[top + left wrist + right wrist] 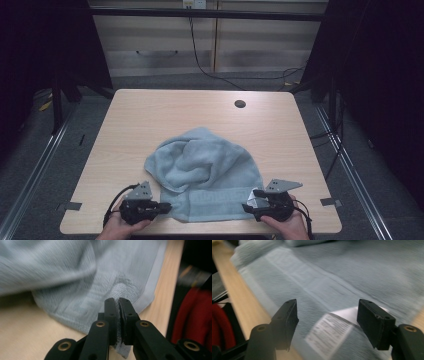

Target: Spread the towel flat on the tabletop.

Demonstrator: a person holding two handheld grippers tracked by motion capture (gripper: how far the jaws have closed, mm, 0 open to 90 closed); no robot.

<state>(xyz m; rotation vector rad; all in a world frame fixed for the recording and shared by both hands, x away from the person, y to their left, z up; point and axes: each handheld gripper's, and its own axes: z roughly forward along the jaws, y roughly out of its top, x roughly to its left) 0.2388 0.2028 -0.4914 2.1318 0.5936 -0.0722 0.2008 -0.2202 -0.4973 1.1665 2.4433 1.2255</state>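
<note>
A crumpled blue towel (205, 175) lay on the wooden table (150, 115), near its front edge. The left gripper (118, 301) pinched its corner; the right gripper (327, 315) gaped wide above its white label (329, 333)

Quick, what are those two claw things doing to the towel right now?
Left gripper: closed, its fingers pinching a corner of the light blue towel.
Right gripper: open, fingers spread over the towel's white care label, holding nothing.
</note>
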